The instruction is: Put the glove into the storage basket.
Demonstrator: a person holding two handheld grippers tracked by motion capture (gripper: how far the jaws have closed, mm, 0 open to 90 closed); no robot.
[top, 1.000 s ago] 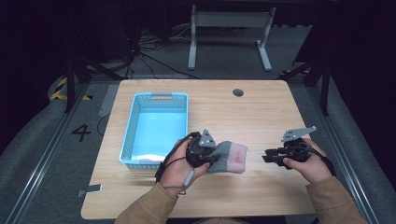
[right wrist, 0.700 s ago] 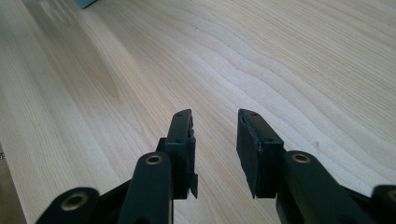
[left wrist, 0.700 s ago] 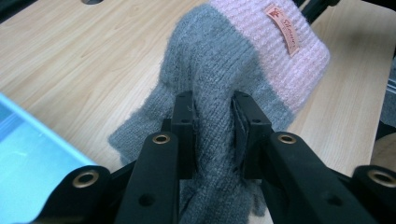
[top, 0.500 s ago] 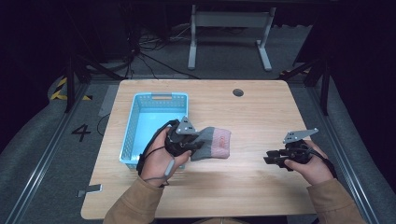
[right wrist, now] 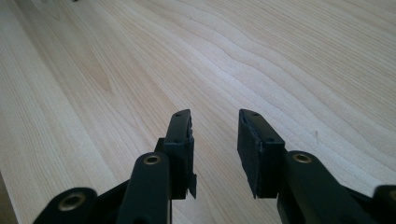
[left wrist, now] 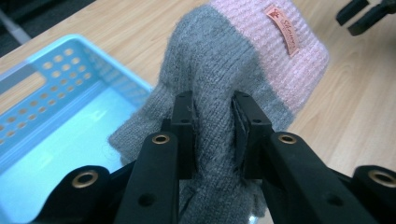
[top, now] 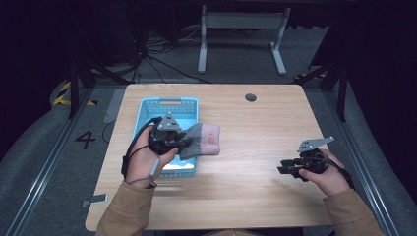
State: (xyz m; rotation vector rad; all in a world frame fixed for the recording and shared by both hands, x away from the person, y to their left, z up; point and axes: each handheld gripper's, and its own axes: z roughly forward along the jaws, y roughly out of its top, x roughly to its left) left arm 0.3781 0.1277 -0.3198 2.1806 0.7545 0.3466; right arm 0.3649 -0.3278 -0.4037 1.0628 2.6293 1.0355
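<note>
1 knit glove (left wrist: 224, 84), grey with pink cuff, label (left wrist: 282, 29) on cuff.

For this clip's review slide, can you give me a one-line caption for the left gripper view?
Left gripper shut on a grey and pink knitted glove, held beside the blue basket above the wooden table.

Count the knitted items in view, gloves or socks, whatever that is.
1. A grey and pink knit piece is clamped in the left gripper at the blue basket's right edge. The hand hides part of the basket floor.

Grey knit glove (top: 201, 140) with pink cuff, held at blue basket's (top: 147, 105) right edge
</note>
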